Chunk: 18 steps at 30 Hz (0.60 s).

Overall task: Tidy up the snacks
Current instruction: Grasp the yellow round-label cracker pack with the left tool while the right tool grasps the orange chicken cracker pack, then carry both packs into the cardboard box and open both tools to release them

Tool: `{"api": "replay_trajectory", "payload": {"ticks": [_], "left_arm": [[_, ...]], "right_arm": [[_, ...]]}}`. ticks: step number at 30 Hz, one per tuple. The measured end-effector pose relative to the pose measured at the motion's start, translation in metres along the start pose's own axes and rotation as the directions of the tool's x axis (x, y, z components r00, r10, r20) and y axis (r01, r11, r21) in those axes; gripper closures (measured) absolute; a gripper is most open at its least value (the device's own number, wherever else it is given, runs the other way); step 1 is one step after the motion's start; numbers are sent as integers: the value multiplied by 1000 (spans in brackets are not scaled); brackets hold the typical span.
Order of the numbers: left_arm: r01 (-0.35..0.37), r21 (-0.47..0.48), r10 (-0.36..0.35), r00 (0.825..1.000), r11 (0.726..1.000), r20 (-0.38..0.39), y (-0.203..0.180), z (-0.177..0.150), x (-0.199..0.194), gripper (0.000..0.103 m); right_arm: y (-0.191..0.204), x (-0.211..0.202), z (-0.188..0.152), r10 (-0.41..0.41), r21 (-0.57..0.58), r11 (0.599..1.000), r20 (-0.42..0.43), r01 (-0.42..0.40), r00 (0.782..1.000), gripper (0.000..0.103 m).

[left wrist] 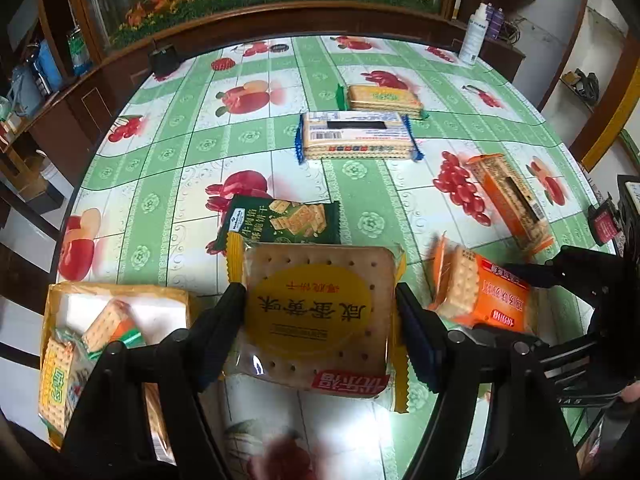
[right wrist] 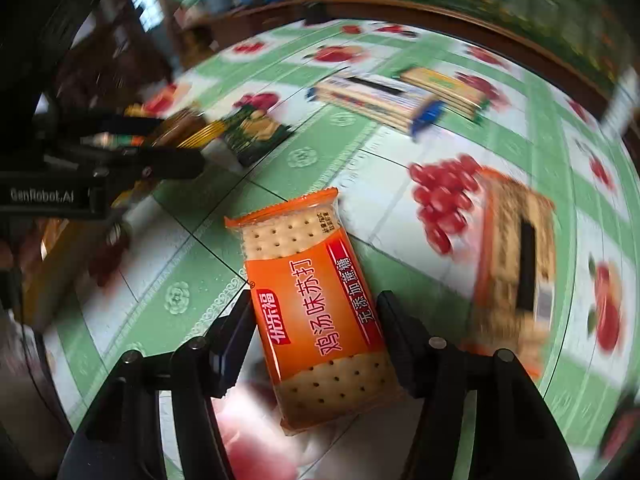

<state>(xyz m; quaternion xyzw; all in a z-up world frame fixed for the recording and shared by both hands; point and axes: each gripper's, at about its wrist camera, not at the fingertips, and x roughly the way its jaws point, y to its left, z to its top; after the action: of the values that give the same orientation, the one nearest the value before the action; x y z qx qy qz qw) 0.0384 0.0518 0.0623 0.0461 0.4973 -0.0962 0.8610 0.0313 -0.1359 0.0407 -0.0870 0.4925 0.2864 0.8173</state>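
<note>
My left gripper (left wrist: 320, 294) is shut on a yellow cracker pack (left wrist: 316, 320), held flat just above the table with a finger on each side. A yellow box (left wrist: 120, 294) holding several cracker packs sits at the lower left, beside the left finger. My right gripper (right wrist: 316, 302) is shut on an orange cracker pack (right wrist: 320, 312), which lies lengthways between the fingers (right wrist: 240, 320) and stays sharp while the table blurs. In the left wrist view that orange pack (left wrist: 480, 296) sits to the right of the yellow one.
On the fruit-print tablecloth (left wrist: 180, 152) lie a dark green pack (left wrist: 280, 220), a blue-ended pack (left wrist: 356, 136), a green-edged pack (left wrist: 384, 98) and a long orange pack (left wrist: 512, 200). A white bottle (left wrist: 474, 36) stands at the far right edge. A wooden cabinet runs behind the table.
</note>
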Motion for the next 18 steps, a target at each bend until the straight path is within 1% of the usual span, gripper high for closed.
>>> {"api": "replay_trajectory", "payload": {"ticks": [3,5,9,11,13,18], "left_arm": [[5,8,-5,1000,1000,15,-5,-6,-8,28],[2,9,-2,999,1000,33,-7,-10,-15,28],[-8,18,7,998,1000,57,-11,-18,-26,28],[-10,17,9,998,1000,62,-12,-22,-29,28],[-8,16,7,998,1000,67,-11,-24,-33,28],[-39,21,36,994,999,104,-10,-30,-46,28]], "right_arm": [[-4,-15,-12,-1,73,997,63,-4,998,46],[-1,-24,-16,-5,102,995,98,-5,995,48],[9,-41,-23,-12,136,991,176,-12,984,49],[12,-46,-25,-3,145,989,199,-27,980,49],[17,-46,-23,-6,142,990,204,-24,979,49],[24,-54,-22,-3,141,990,230,-30,973,49]]}}
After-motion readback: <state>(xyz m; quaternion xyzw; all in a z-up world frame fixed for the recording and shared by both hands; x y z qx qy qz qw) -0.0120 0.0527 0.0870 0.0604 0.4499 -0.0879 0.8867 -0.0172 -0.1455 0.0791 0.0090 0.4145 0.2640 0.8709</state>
